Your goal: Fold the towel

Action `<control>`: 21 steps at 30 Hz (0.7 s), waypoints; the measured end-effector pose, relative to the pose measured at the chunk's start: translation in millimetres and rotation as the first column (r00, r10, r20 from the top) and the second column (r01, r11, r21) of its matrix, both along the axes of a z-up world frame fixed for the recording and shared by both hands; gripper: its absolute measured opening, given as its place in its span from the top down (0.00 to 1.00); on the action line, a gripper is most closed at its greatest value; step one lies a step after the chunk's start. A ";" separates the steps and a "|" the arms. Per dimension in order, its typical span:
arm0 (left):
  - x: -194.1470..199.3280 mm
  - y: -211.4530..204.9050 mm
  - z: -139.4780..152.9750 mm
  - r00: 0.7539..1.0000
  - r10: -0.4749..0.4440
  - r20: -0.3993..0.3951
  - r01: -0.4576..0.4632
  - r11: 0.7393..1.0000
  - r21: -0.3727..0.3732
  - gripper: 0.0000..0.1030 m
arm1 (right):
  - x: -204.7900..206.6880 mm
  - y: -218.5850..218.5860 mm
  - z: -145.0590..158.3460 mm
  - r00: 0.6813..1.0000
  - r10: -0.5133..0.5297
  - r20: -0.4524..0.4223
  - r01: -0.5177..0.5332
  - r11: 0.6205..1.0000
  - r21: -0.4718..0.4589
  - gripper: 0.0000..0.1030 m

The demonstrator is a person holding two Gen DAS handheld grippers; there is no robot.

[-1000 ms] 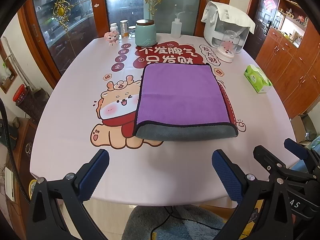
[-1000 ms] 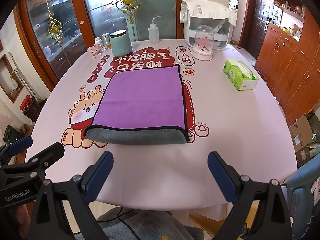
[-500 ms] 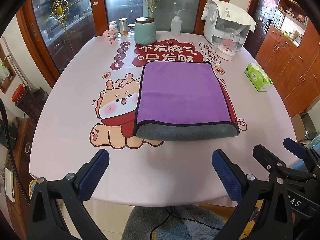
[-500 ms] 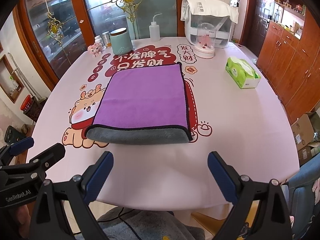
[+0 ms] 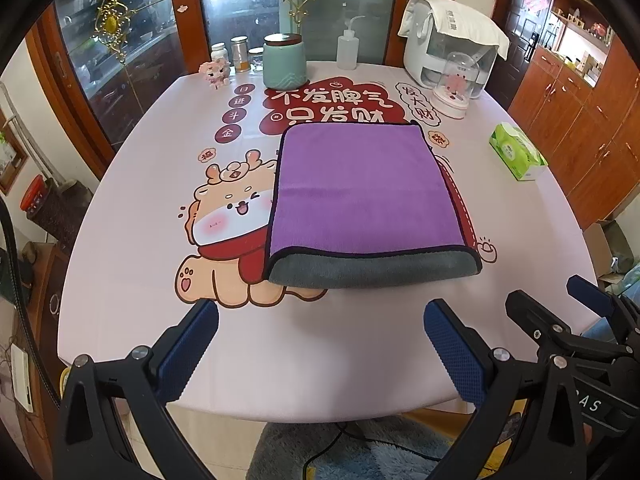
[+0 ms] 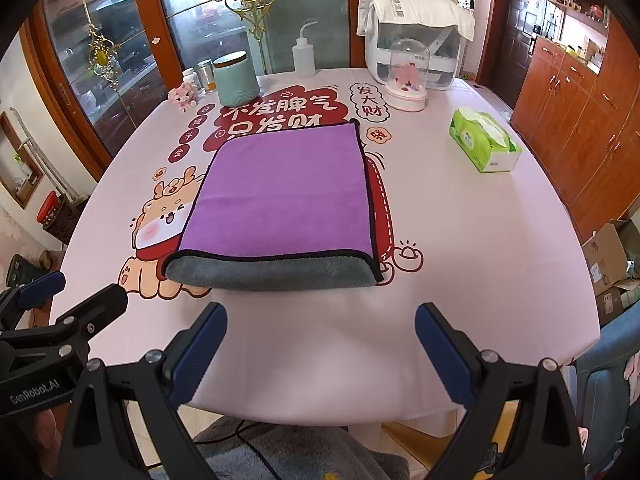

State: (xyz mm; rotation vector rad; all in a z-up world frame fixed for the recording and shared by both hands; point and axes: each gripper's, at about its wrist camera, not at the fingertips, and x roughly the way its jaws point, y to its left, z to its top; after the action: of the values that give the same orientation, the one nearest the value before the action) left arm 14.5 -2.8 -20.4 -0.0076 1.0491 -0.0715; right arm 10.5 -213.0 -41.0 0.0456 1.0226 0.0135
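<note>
Both claws are released and carrying nothing: left claw (image 5: 320,344) and right claw (image 6: 320,340) hang over the near edge of the counter (image 5: 132,208), blue pads wide apart, neither touching the cloth. I can see the right claw at the right edge of the left wrist view, and the left claw at the left edge of the right wrist view, so they sit side by side. The towel (image 5: 364,196) is in the middle of the counter, already folded once: purple face up, grey underside showing as a rolled fold along the near edge, black piping along the sides. It covers part of the cartoon print (image 5: 224,216) and the red lettering on the tablecloth. Versus a second ago: both views have drifted slightly back and up, the towel sits a touch farther from the claw tips in frame, and more of the near counter edge and the rug (image 5: 360,452) below shows. Towel shape and position on the counter are unchanged; the jaw gap is the same. Far side: teal canister (image 5: 285,60), squeeze bottle (image 5: 346,50), white appliance with a cloth draped over it (image 5: 448,44), glass dome (image 5: 456,88). Tissue box (image 5: 518,156) at right, well apart from the towel.
</note>
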 end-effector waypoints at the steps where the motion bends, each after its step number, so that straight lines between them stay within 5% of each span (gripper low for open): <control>1: 1.4 -0.5 -0.8 1.000 -0.002 -0.003 0.002 1.000 0.001 0.01 | 1.3 -0.5 -0.5 1.000 -0.001 -0.001 0.001 1.000 0.002 0.07; 16: 39.0 5.3 -21.5 0.998 0.009 -0.055 -0.007 1.000 0.028 0.01 | 35.1 -8.8 -19.5 0.999 -0.011 -0.041 0.011 1.000 -0.004 0.07; 21: 60.2 12.7 -30.7 0.997 -0.052 -0.049 0.057 0.993 0.107 0.01 | 53.9 -21.5 -40.3 0.996 -0.011 -0.084 0.014 1.000 0.026 0.20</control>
State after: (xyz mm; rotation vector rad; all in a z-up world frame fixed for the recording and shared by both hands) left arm 74.7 9.9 -51.1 0.1184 1.0978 -0.0636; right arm 64.5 -234.4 -81.3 0.0777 1.1058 0.0140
